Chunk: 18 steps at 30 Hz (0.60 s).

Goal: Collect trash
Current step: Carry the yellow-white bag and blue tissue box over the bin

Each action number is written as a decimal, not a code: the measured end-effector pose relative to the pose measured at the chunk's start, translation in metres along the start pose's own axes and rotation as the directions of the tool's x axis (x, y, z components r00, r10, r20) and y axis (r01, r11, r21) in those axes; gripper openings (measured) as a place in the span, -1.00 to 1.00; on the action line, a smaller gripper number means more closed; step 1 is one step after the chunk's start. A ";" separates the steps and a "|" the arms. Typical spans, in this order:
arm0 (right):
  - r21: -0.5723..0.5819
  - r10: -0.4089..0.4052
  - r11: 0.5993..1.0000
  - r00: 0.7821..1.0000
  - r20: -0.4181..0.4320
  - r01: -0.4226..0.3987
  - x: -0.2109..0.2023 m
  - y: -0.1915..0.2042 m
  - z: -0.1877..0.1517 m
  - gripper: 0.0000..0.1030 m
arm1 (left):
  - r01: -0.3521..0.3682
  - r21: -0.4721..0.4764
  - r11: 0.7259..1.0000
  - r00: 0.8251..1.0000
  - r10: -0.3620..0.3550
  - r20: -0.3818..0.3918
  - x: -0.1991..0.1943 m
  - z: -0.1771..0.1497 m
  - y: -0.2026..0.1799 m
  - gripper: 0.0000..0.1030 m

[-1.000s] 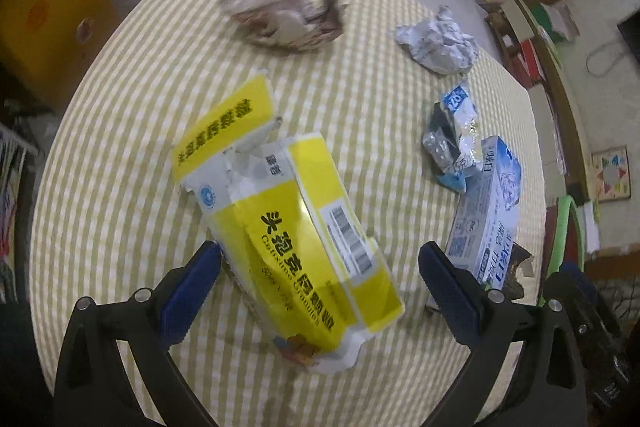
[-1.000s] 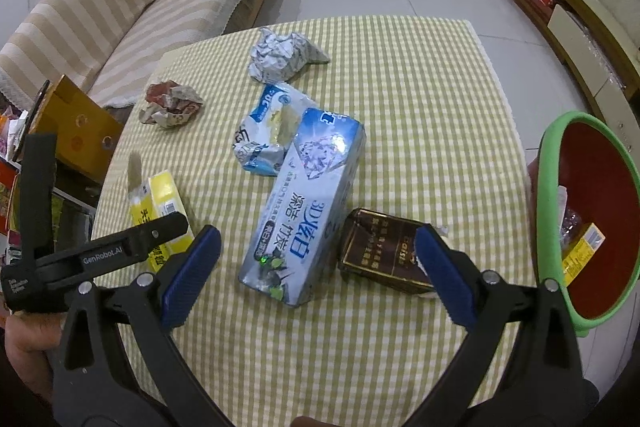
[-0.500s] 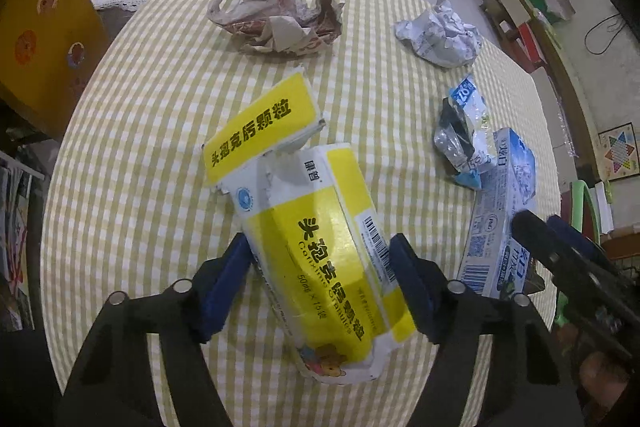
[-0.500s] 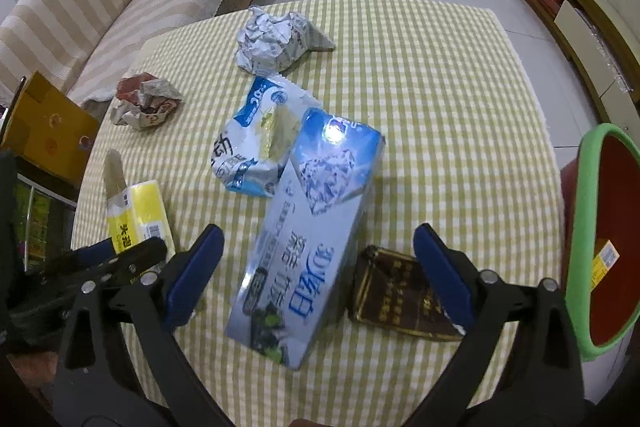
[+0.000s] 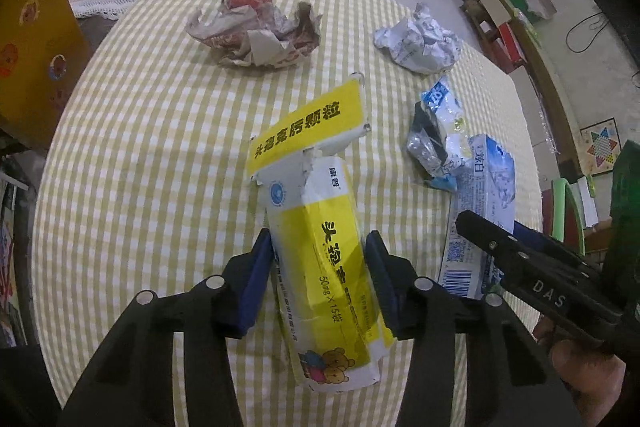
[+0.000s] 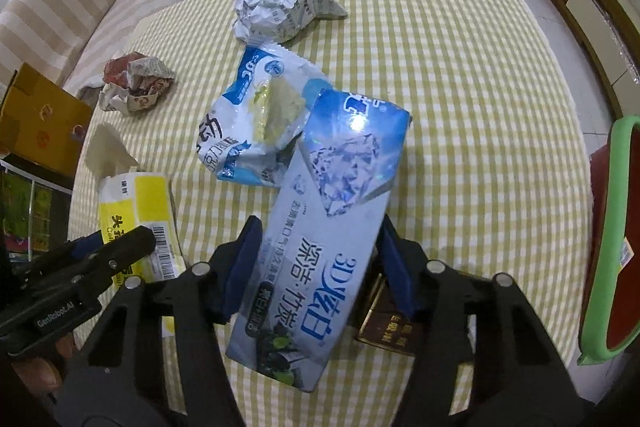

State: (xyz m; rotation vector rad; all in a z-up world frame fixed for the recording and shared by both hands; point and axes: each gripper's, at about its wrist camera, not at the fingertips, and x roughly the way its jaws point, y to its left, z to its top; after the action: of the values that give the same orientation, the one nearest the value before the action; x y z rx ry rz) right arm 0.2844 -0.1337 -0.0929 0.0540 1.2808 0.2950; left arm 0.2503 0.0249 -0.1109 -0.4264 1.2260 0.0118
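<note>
Yellow-and-white cardboard sits between our left tool's (image 5: 318, 267) blue pads: the torn medicine box (image 5: 324, 259) lies on the checked tabletop (image 5: 160, 155), and the jaws are closing, both pads touching its sides. Our right tool (image 6: 316, 267) is closing on the blue toothpaste box (image 6: 320, 247), pads against its long sides. Beside that lie a crumpled blue-white wrapper (image 6: 256, 131), a dark brown packet (image 6: 384, 327), a white paper ball (image 6: 280, 7) and a reddish paper wad (image 6: 132, 79). A green-rimmed bin (image 6: 612, 247) stands at the tabletop's right edge.
</note>
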 end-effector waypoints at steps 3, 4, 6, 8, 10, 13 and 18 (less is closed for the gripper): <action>0.001 0.008 1.000 1.000 0.018 -0.008 -0.008 0.001 0.002 0.05 | 0.000 -0.002 1.000 1.000 0.000 0.017 -0.009 -0.001 0.002 -0.16; 0.000 0.011 1.000 1.000 0.024 -0.011 -0.011 0.003 0.002 0.05 | 0.001 -0.001 1.000 1.000 -0.001 0.023 -0.012 -0.001 0.002 -0.16; 0.001 0.017 1.000 0.999 0.043 -0.017 -0.020 0.005 0.003 0.05 | -0.002 0.005 1.000 0.999 0.002 0.035 -0.019 -0.001 0.003 -0.16; -0.001 0.023 1.000 0.998 0.060 -0.023 -0.031 0.006 0.003 0.05 | -0.002 0.010 1.000 0.999 0.002 0.052 -0.028 -0.001 0.004 -0.16; -0.003 0.028 1.000 0.996 0.082 -0.028 -0.044 0.009 0.001 0.05 | -0.003 0.013 1.000 0.998 0.002 0.068 -0.036 -0.002 0.005 -0.16; -0.007 0.036 0.999 0.994 0.105 -0.035 -0.058 0.011 -0.001 0.05 | -0.002 0.019 1.000 0.996 0.000 0.092 -0.051 -0.005 0.002 -0.16; -0.011 0.038 0.999 0.989 0.146 -0.036 -0.083 0.011 -0.006 0.05 | 0.004 0.040 0.999 0.991 -0.009 0.135 -0.078 -0.010 -0.007 -0.16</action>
State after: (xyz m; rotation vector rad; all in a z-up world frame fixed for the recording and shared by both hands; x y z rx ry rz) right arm 0.2550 -0.1443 -0.0146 0.0904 1.1335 0.3228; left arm 0.2154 0.0323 -0.0409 -0.3885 1.0897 0.0105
